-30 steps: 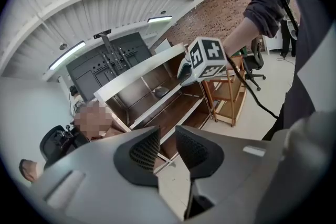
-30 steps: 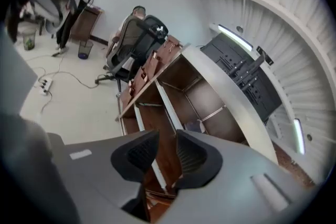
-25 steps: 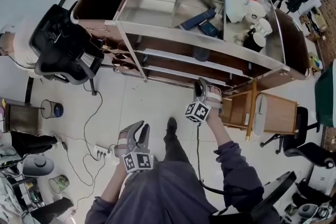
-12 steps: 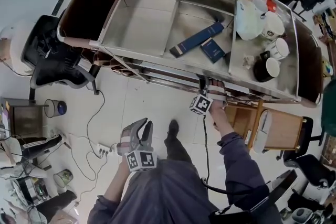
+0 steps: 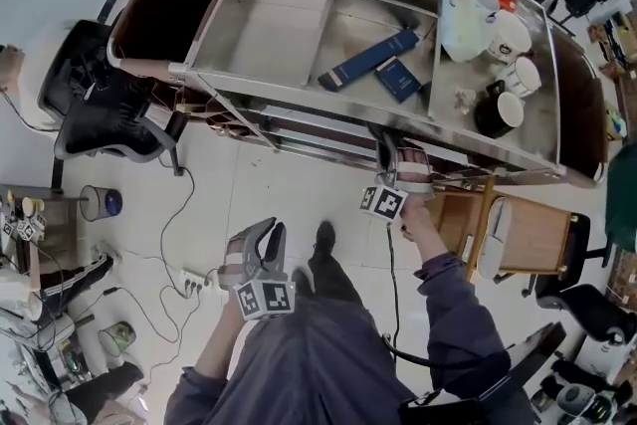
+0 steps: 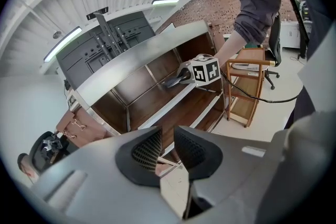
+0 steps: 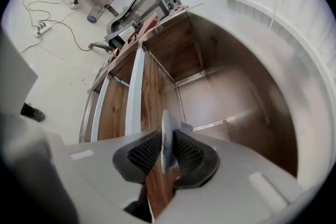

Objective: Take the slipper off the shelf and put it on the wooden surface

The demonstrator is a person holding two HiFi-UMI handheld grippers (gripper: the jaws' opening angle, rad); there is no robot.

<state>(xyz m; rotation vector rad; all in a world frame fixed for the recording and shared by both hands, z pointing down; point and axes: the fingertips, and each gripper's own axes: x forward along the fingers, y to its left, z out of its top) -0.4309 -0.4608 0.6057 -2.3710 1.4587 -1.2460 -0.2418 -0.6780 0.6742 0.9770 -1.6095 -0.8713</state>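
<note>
Sitting inside the brown wooden shelf (image 7: 152, 89), under the shiny metal top (image 5: 279, 35), the grey slipper (image 7: 164, 127) has its thin edge between the jaws of the right gripper (image 7: 164, 153). They are closing and pinch it. The left gripper (image 6: 167, 143) is out over the white floor (image 5: 249, 184), jaws a little apart, nothing in them. A small wooden table (image 5: 532, 234) stands beside the shelf.

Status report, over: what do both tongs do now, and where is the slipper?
Left tongs open, empty. Right tongs closing on the slipper. Slipper inside the shelf, not yet out. Nothing seen blocking.
</note>
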